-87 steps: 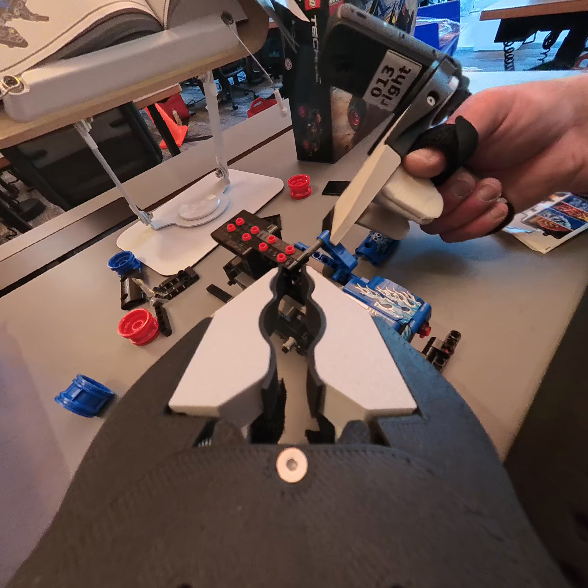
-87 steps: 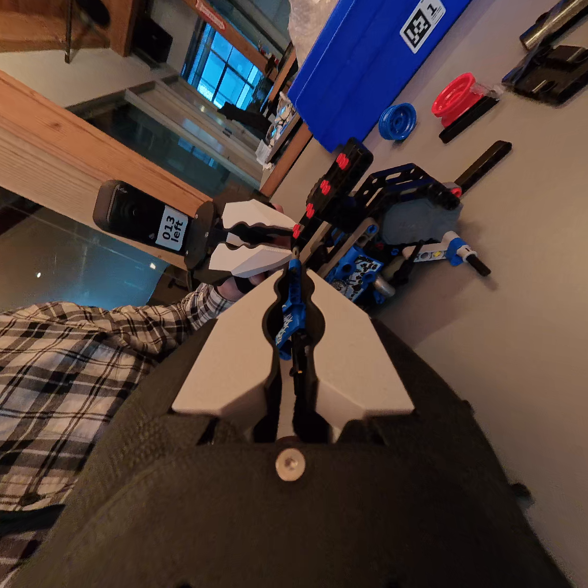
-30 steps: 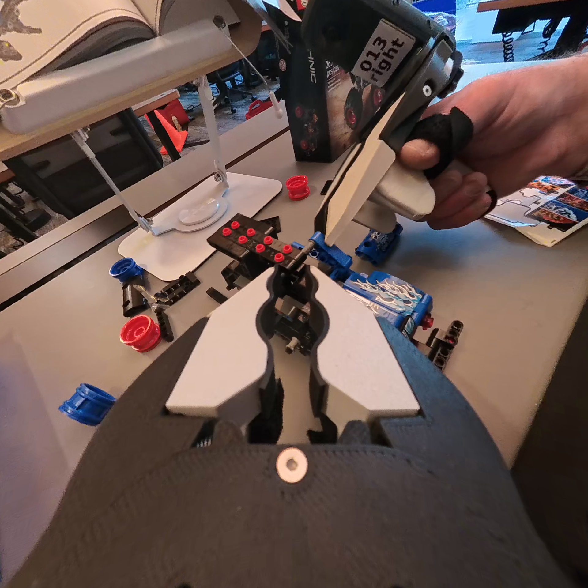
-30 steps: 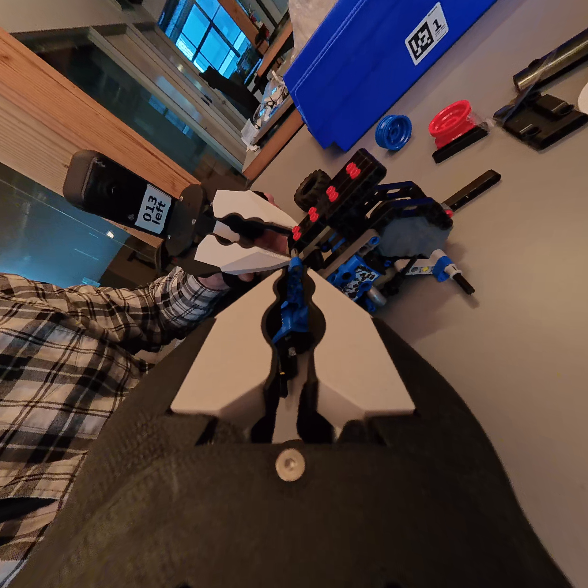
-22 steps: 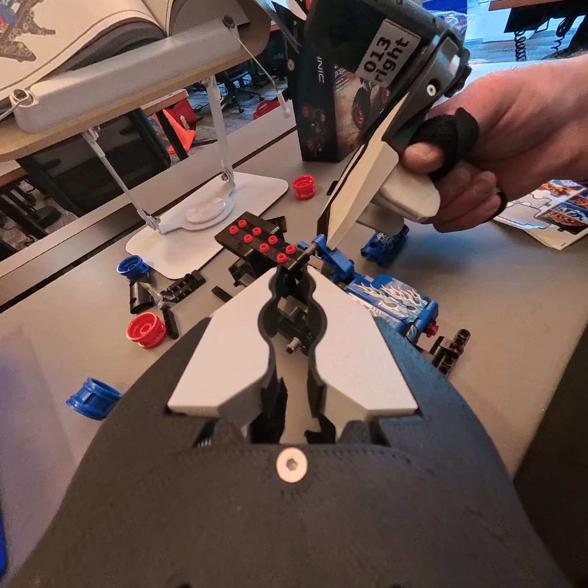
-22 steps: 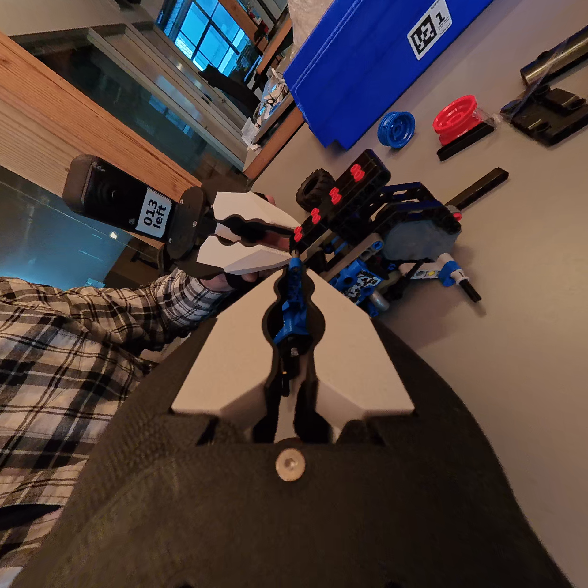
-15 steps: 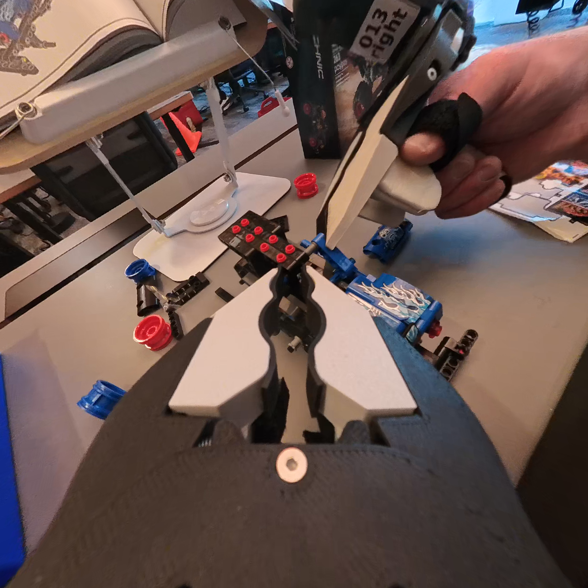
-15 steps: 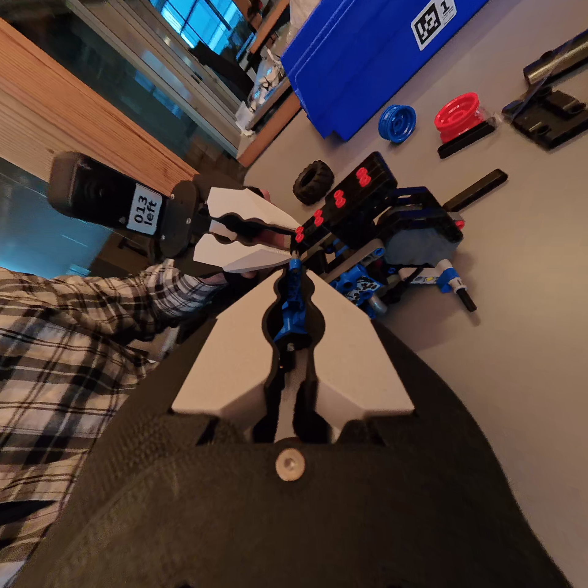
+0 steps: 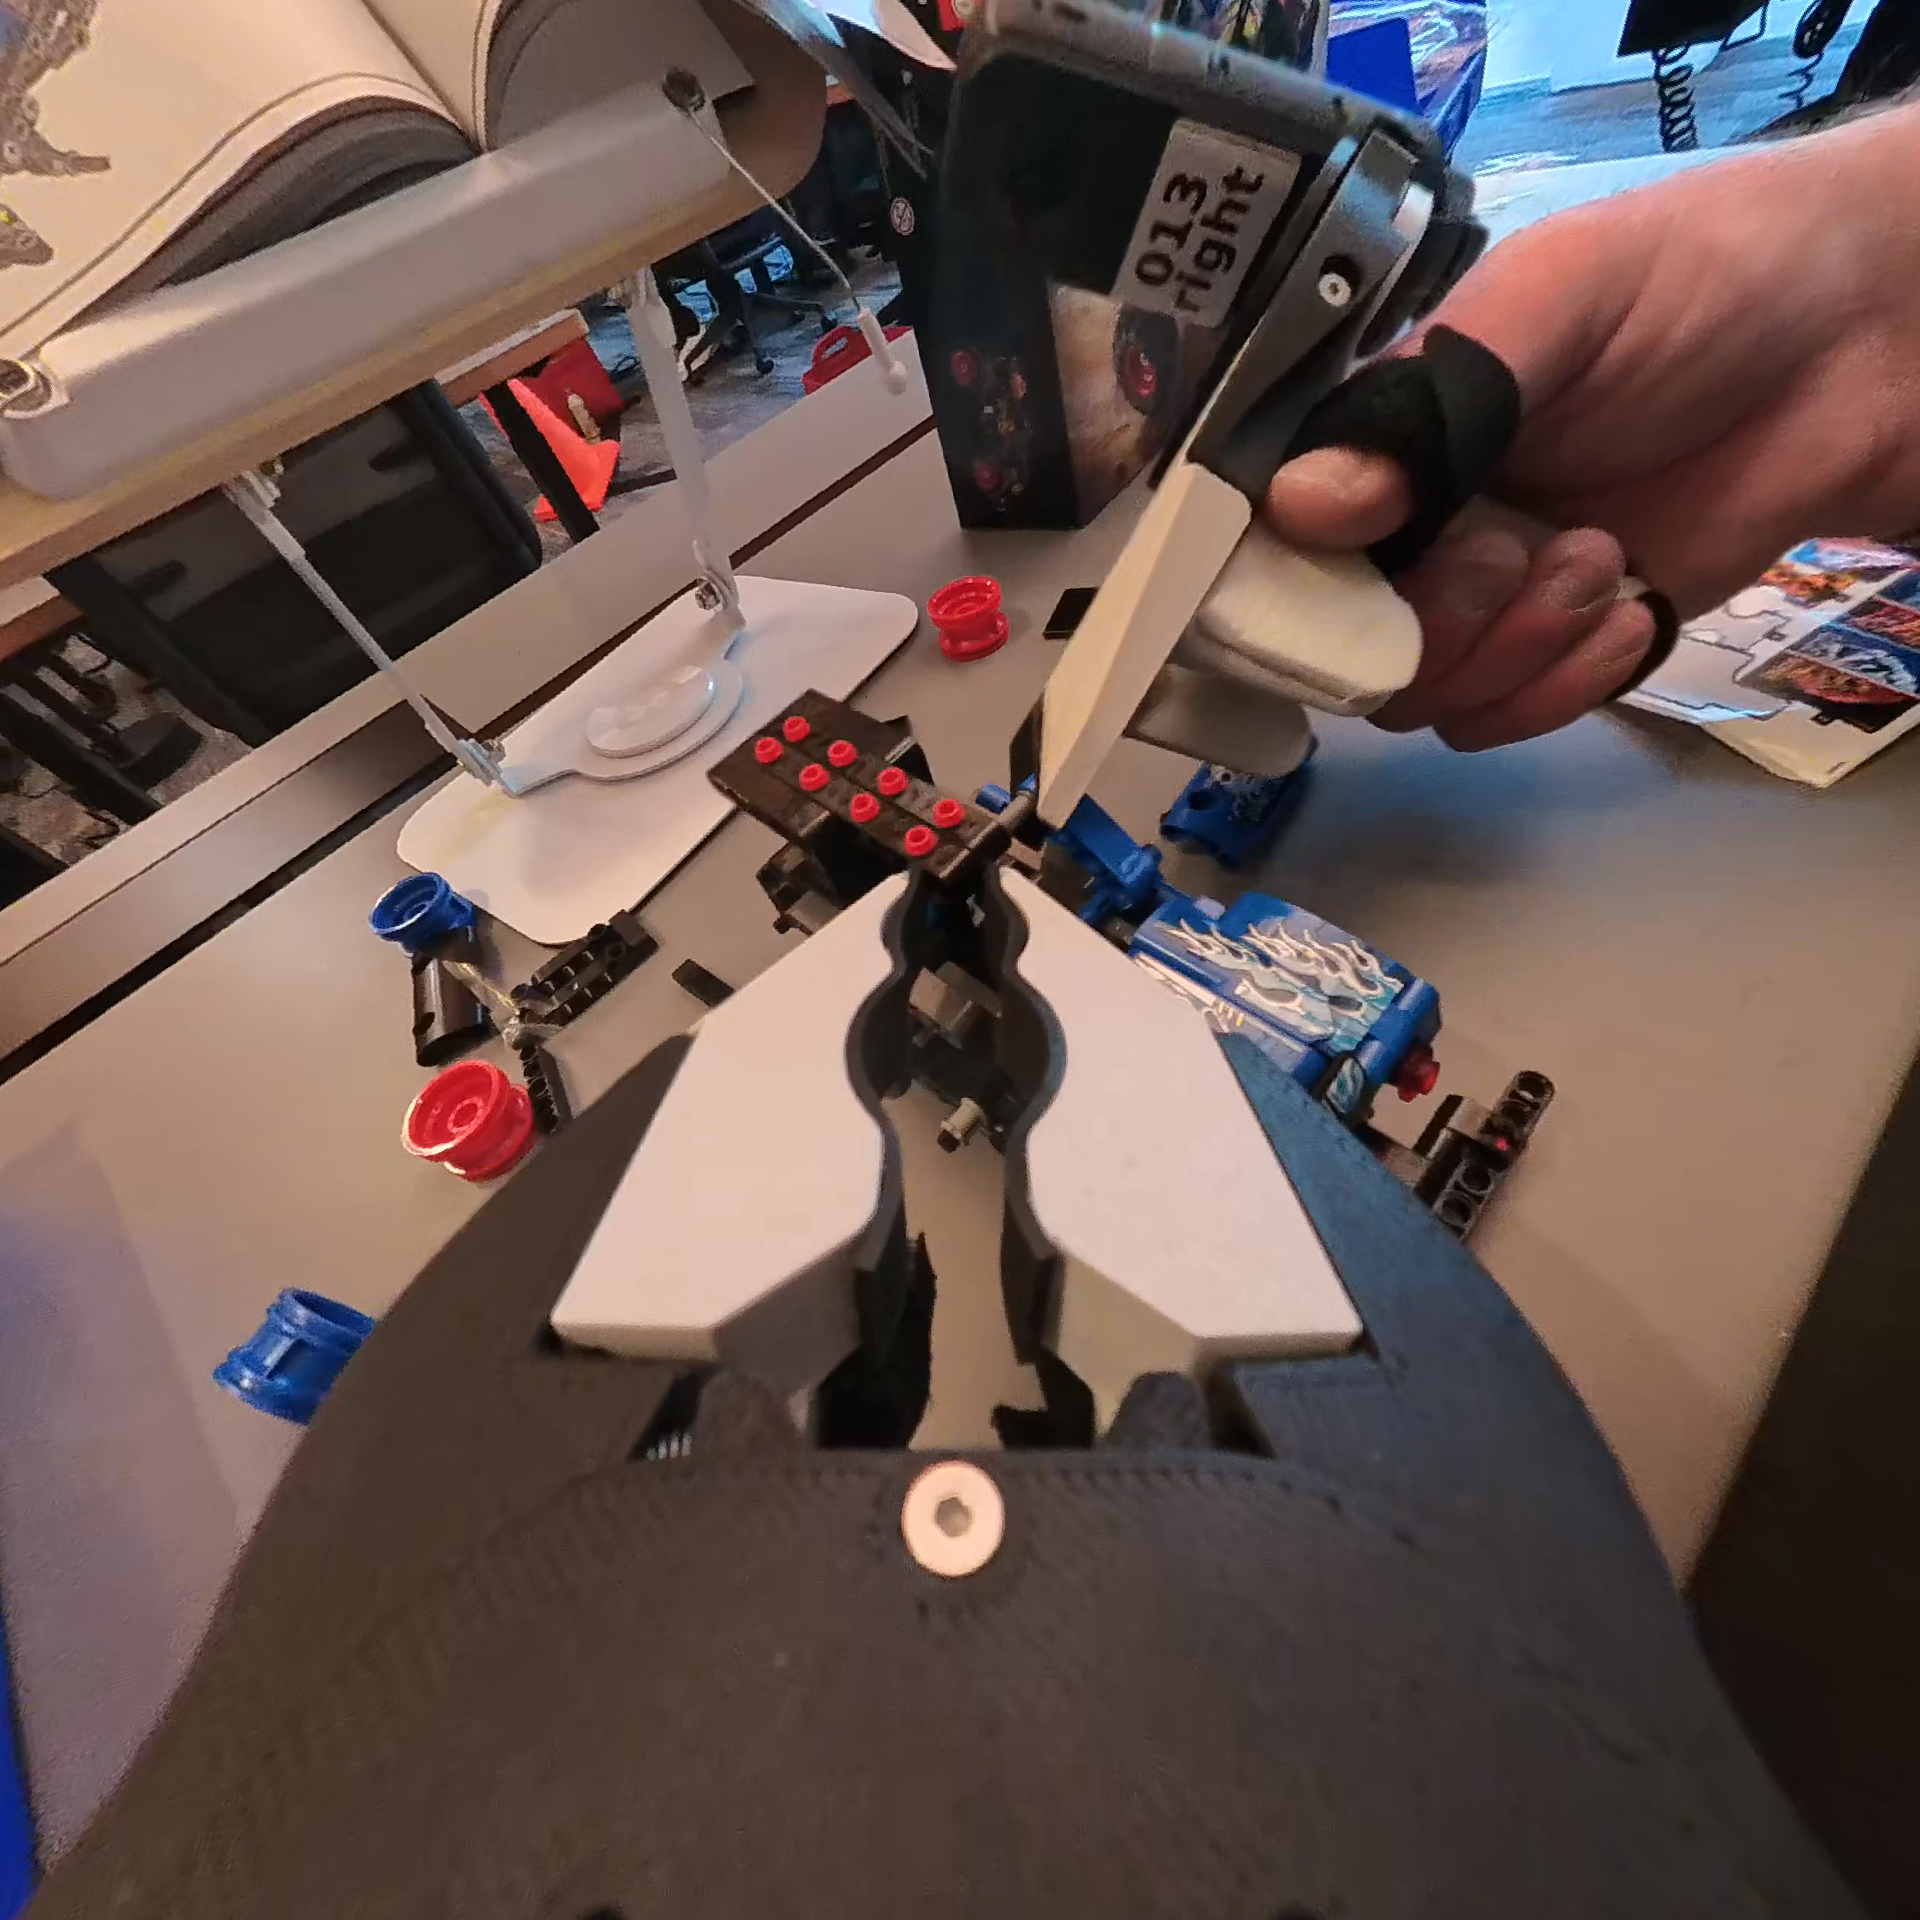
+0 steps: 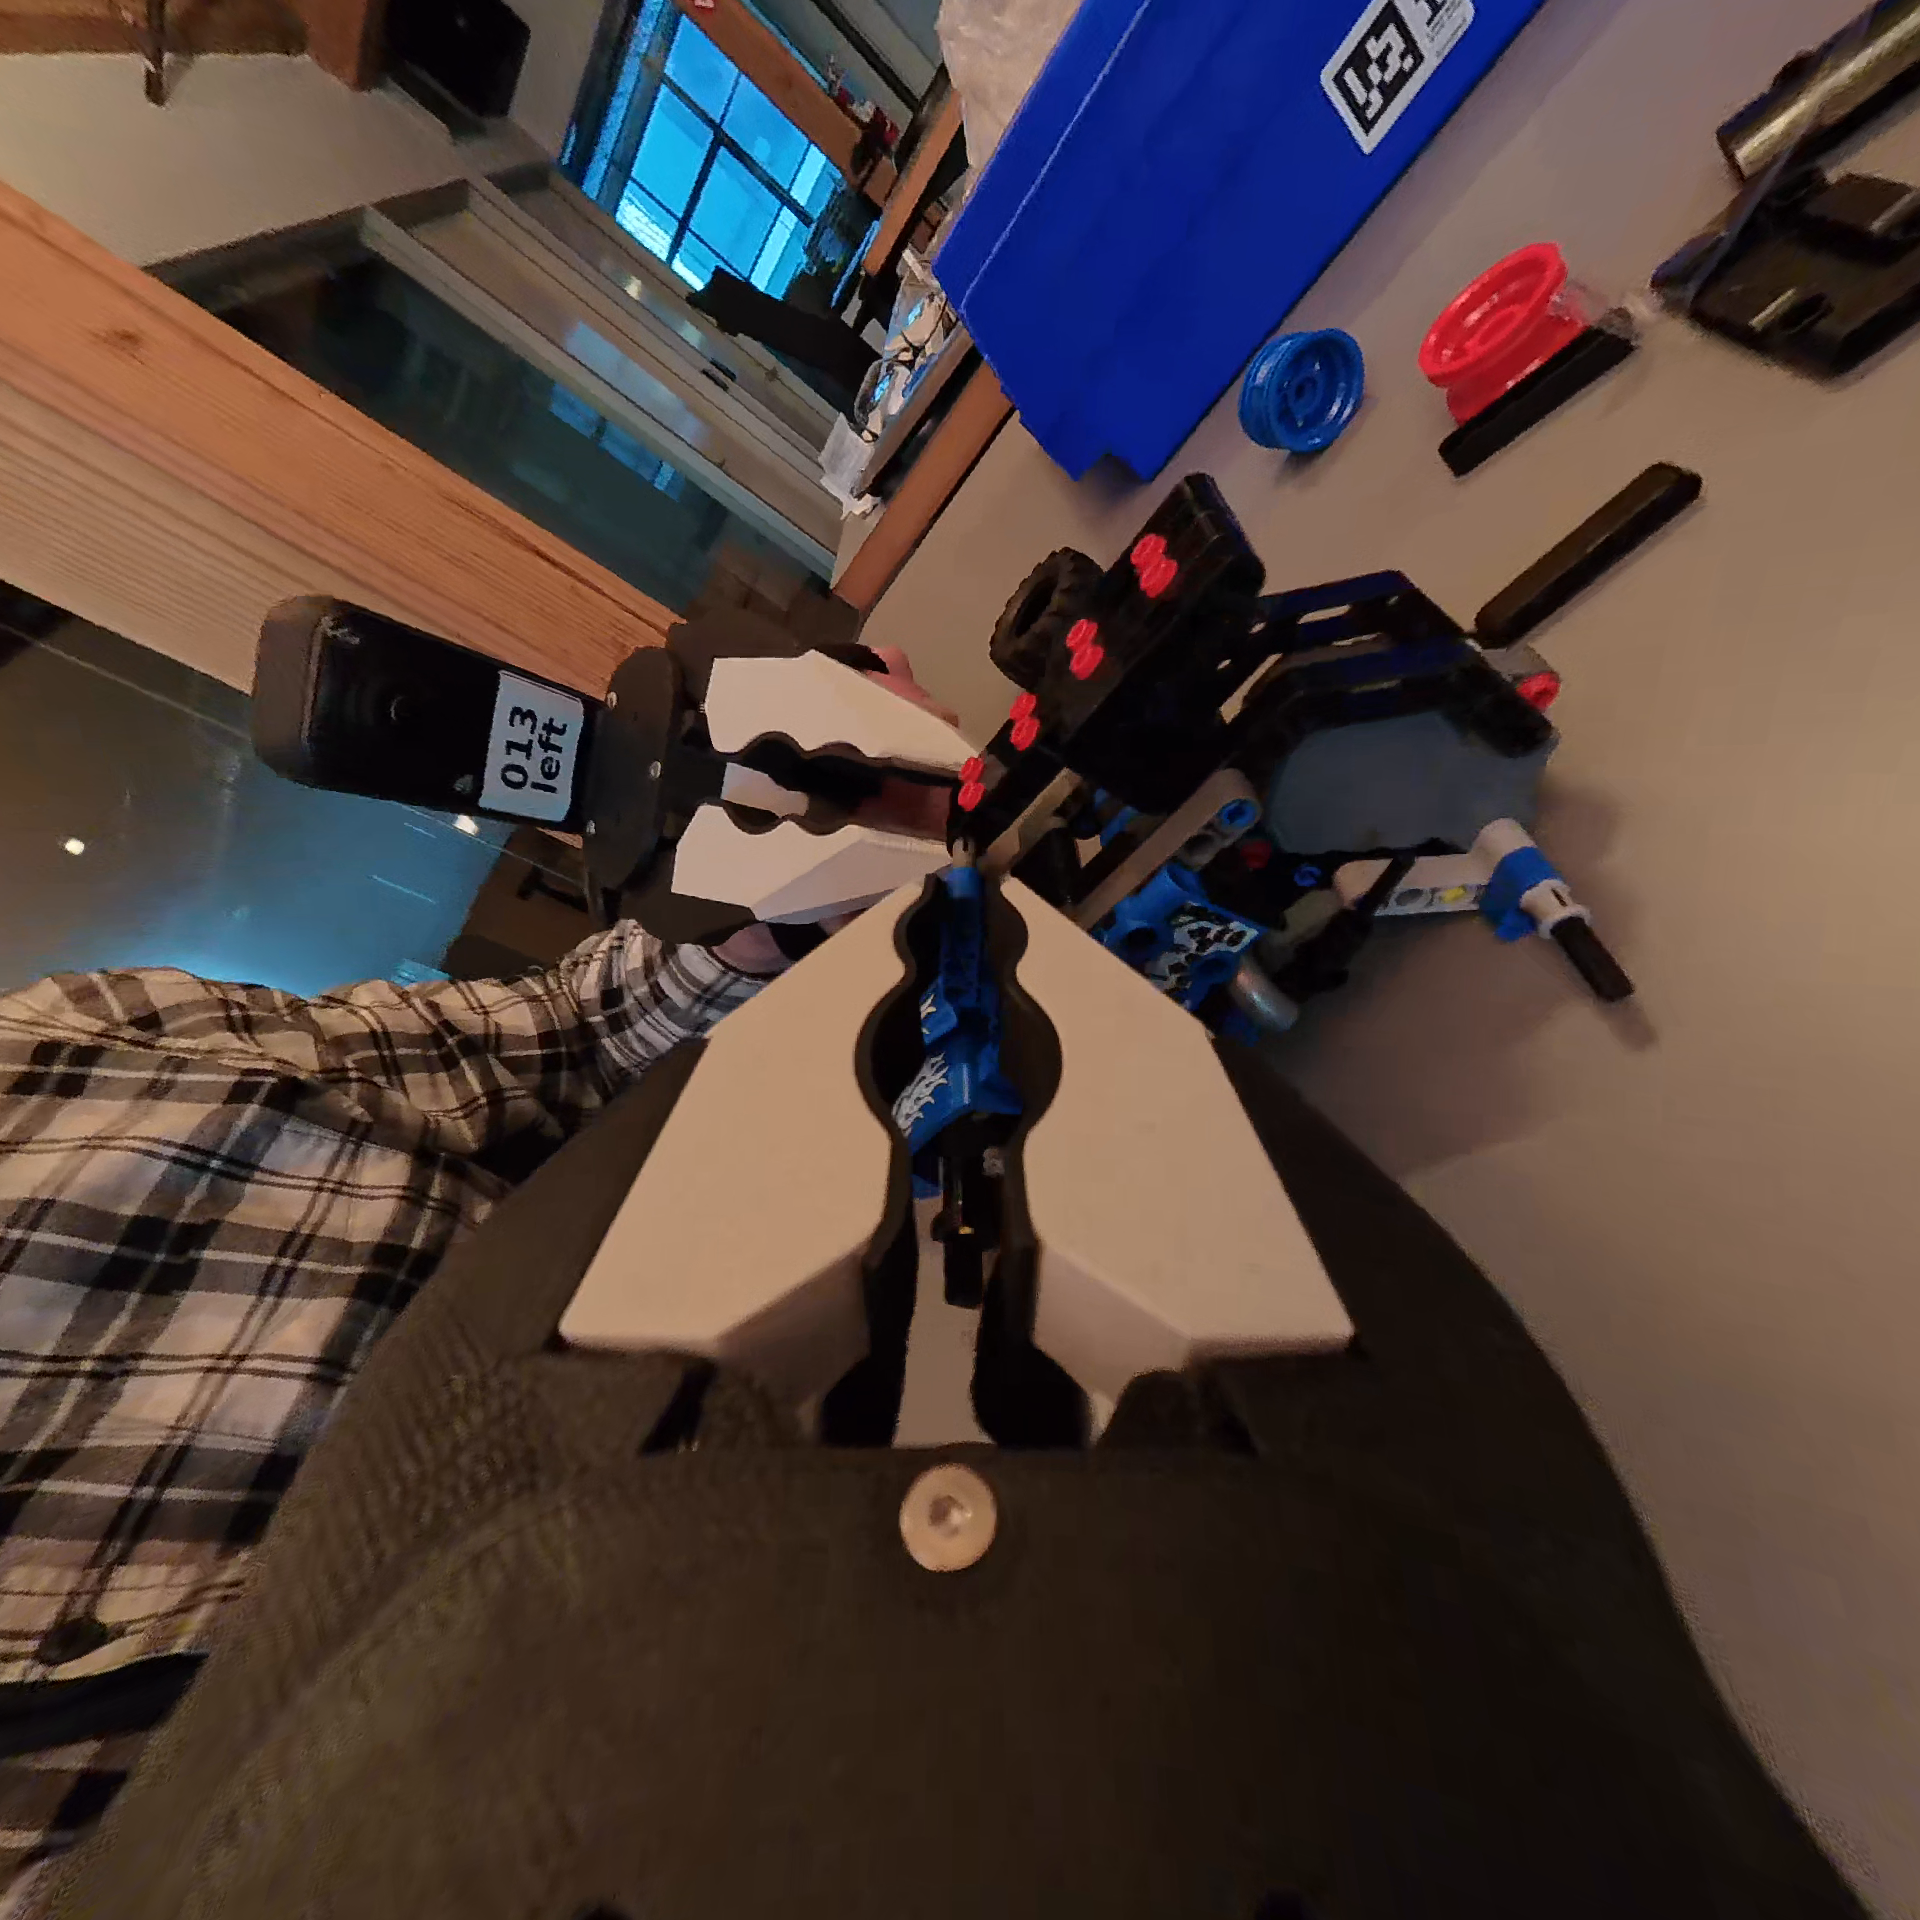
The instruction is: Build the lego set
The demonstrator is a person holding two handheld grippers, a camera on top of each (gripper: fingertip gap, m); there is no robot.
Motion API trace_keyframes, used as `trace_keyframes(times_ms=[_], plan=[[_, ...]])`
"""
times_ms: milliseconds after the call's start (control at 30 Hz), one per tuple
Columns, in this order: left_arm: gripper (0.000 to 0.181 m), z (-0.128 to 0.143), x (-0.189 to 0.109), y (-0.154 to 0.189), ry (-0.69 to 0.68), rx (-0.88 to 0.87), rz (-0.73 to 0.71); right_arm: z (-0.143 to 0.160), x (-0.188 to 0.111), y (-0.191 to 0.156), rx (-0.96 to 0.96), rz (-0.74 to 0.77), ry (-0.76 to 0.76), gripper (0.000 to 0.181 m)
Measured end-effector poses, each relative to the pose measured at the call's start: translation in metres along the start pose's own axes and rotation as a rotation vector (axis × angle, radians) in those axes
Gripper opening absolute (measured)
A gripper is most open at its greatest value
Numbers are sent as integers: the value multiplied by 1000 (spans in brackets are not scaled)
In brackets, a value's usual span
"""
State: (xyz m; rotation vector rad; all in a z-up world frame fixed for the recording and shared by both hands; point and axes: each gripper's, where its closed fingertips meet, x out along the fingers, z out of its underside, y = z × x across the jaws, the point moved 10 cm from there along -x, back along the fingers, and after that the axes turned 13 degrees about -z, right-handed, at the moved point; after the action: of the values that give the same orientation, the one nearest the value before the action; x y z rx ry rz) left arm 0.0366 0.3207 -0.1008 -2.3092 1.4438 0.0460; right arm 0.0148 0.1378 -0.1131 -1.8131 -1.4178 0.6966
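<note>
Grey table (image 9: 1558, 987) filling mid-frame of the left wrist view. Partly built Lego truck chassis (image 10: 1351, 727) standing on it, right of centre in the right wrist view, black plate with red pins (image 9: 862, 800) on top. Left gripper (image 9: 956, 883) clenched on the chassis at centre frame. Right gripper (image 10: 961, 894) clamped on a blue flame-printed panel piece (image 10: 961, 1049), tip touching the chassis. Loose red wheel hub (image 9: 468, 1122) at left, blue wheel hub (image 9: 291, 1351) lower left
</note>
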Motion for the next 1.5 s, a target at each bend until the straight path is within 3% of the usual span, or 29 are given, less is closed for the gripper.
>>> trace_keyframes(times_ms=[233,467,533,867,1033,1133,1500], plan=[[8,-1,-1,3,1,28,-16,7,-2,7,138,-91,84,6],[10,-1,0,1,6,52,0,7,-1,-4,-89,41,-37,15],[10,-1,1,0,5,41,14,7,-1,-3,-102,42,-35,9],[10,-1,0,1,17,41,13,13,-1,5,176,-126,70,6],[10,-1,1,1,15,46,19,12,-1,3,80,-57,45,7],[11,-3,0,2,22,92,5,10,0,-1,19,-33,11,18],[13,-3,4,-6,32,71,77,7,-9,0,-22,-18,64,6]])
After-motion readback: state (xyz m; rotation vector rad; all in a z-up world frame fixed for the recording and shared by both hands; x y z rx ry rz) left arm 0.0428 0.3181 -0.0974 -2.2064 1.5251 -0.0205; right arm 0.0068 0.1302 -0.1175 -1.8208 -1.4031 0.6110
